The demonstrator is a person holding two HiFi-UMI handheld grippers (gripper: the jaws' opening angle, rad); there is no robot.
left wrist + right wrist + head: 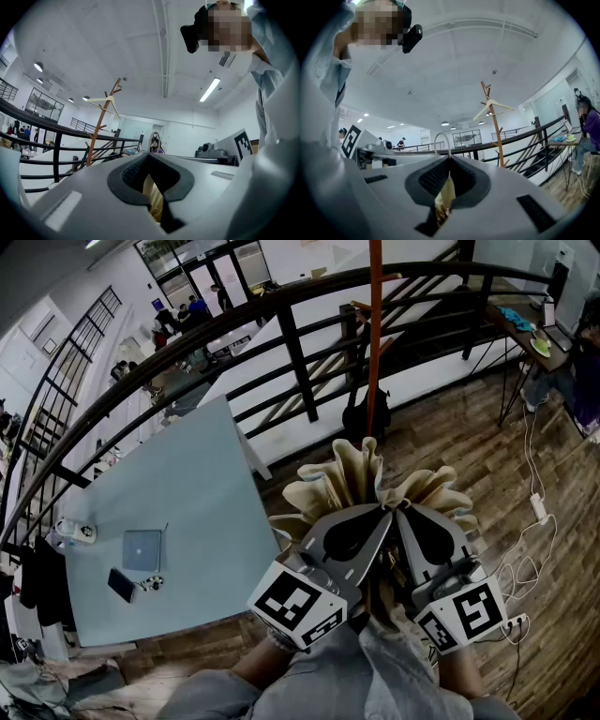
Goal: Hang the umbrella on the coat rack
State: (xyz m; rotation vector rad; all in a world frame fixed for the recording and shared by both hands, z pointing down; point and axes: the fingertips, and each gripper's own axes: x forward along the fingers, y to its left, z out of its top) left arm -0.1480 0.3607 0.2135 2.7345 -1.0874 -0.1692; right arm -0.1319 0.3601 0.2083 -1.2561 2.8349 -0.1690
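Custody of the umbrella [356,479] is shared: the left gripper [375,521] and the right gripper [411,523] stand side by side with tips nearly touching, and the pleated canopy fans out beyond them. In the left gripper view, the left gripper [150,161] has its jaws pressed onto a fold of pale beige cloth [152,190] that shows in the recess behind the tips. In the right gripper view, the right gripper [450,161] likewise pinches the cloth [446,194]. A thin pale arch [440,140] rises just past its tips; whether it is the handle or a strap cannot be told. The double hold is judged necessary because the fabric is soft, loose and ruffled, so one pinch would let the bundle sag or twist. The jaw pads are dark and ribbed, suited to gripping slippery cloth. The coat rack [375,334] stands ahead of both jaw pairs and well apart from them. It is a slim orange-brown wooden pole with short angled pegs [486,89], and a pale clothes hanger [492,107] already hangs near its top. Beyond it runs a black metal railing [281,296]. The floor [487,456] is wood plank. Hanging is judged not yet begun, since the umbrella is clear of every peg. Risk noted: a grip on cloth rather than on the shaft leaves the hanging end poorly controlled.
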